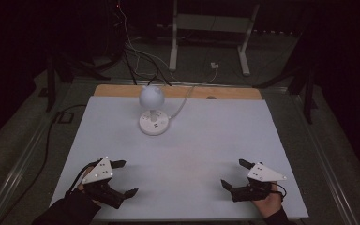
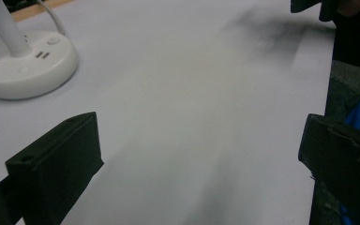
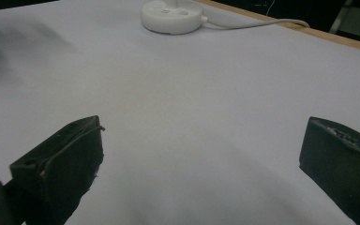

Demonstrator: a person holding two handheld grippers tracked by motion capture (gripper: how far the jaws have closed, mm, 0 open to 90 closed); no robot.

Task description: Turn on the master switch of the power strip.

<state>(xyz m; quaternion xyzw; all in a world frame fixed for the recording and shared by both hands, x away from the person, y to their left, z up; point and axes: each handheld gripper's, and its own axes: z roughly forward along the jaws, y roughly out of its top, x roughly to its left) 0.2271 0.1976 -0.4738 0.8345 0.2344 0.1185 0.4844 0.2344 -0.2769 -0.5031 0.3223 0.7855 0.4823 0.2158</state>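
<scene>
Looking down from the high view, a white sheet [image 1: 183,154] covers the table, with a strip of bare wood [image 1: 178,91] showing along its far edge. Out at the far middle stands a small white desk lamp [image 1: 152,112], round head over a short stem and a flat round base, and its white cord [image 1: 185,101] runs off the far edge toward the floor.

Near left, the left gripper [image 1: 124,178] sits low over the sheet in a dark-sleeved hand [image 1: 82,187], jaws spread wide with nothing between them. Near right, the right gripper [image 1: 234,174] matches it, held in the other hand [image 1: 267,201], jaws just as wide and empty. The two grippers are well apart, each by its own near corner, both aimed roughly toward the middle of the sheet.

From the left gripper view, the lamp base [image 2: 26,65] shows at upper left, with buttons and small ports on its top, and bare sheet lies between the black jaws. From the right gripper view, the base [image 3: 171,16] sits far ahead with the cord [image 3: 258,23] trailing right, well clear of the jaws.
</scene>
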